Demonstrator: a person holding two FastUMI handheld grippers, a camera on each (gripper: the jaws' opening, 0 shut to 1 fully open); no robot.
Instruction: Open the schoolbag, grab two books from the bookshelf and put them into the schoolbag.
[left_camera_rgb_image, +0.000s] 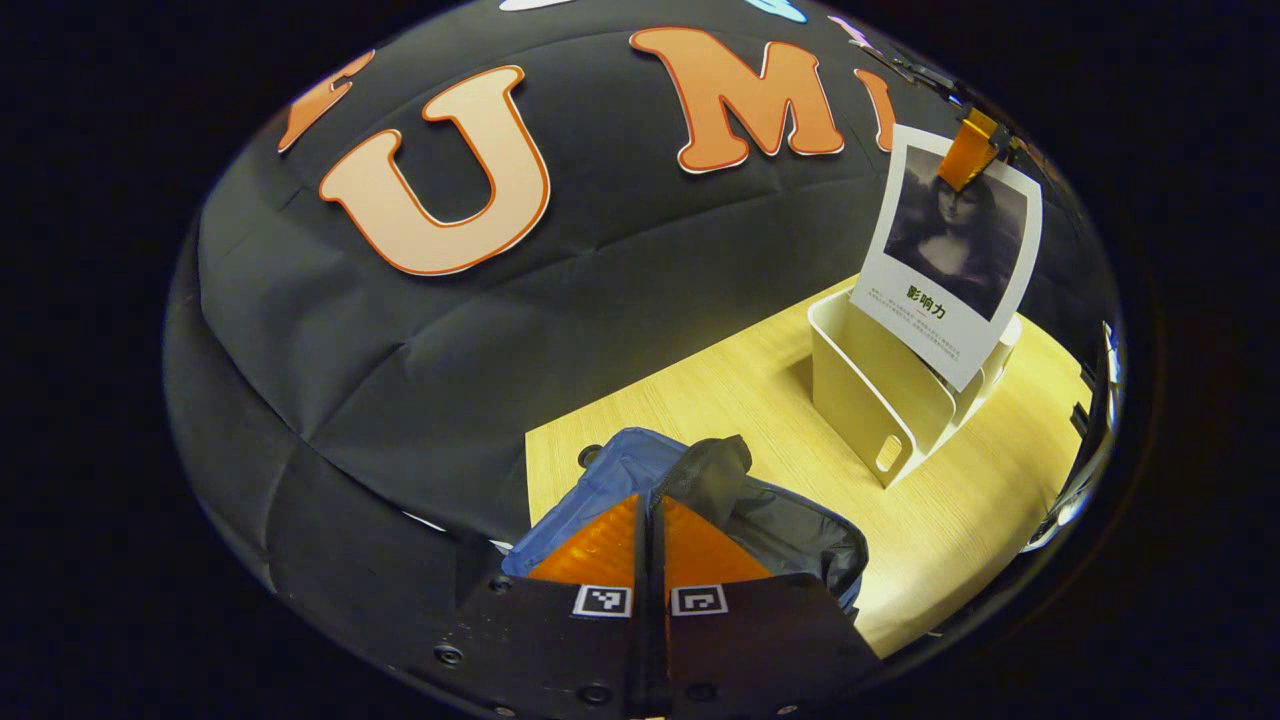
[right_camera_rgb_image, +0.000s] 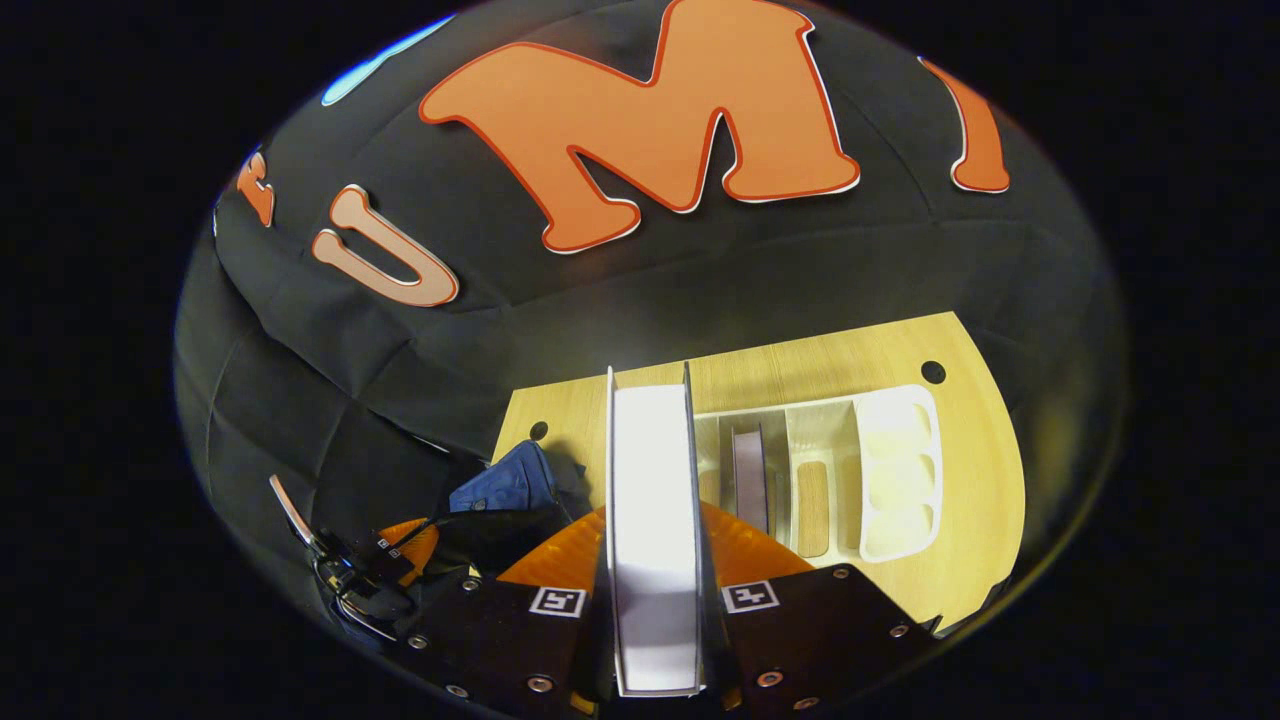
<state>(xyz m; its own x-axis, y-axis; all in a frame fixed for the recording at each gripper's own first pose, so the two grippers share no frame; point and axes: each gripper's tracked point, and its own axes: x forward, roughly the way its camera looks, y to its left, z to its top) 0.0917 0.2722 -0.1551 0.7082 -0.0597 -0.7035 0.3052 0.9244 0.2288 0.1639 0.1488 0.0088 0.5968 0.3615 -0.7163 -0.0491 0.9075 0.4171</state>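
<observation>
My right gripper (right_camera_rgb_image: 652, 512) is shut on a white book (right_camera_rgb_image: 655, 470), which I see edge-on between the fingers. From the left gripper view this book (left_camera_rgb_image: 950, 260) shows a portrait cover and hangs tilted above the white bookshelf (left_camera_rgb_image: 880, 390), with the right gripper (left_camera_rgb_image: 968, 150) pinching its top. A second book (right_camera_rgb_image: 748, 470) stands in a slot of the bookshelf (right_camera_rgb_image: 890, 470). The blue schoolbag (left_camera_rgb_image: 610, 480) lies at the table's left end, its dark lining showing. My left gripper (left_camera_rgb_image: 650, 505) is shut on the bag's dark opening flap (left_camera_rgb_image: 715, 460), holding it raised.
The wooden table (left_camera_rgb_image: 720, 390) runs from the bag to the bookshelf, with bare wood between them. Its back edge meets the black cloth wall. A cable hole (right_camera_rgb_image: 933, 372) sits at the table's far right corner. The left gripper (right_camera_rgb_image: 395, 560) shows low left beside the schoolbag (right_camera_rgb_image: 510, 480).
</observation>
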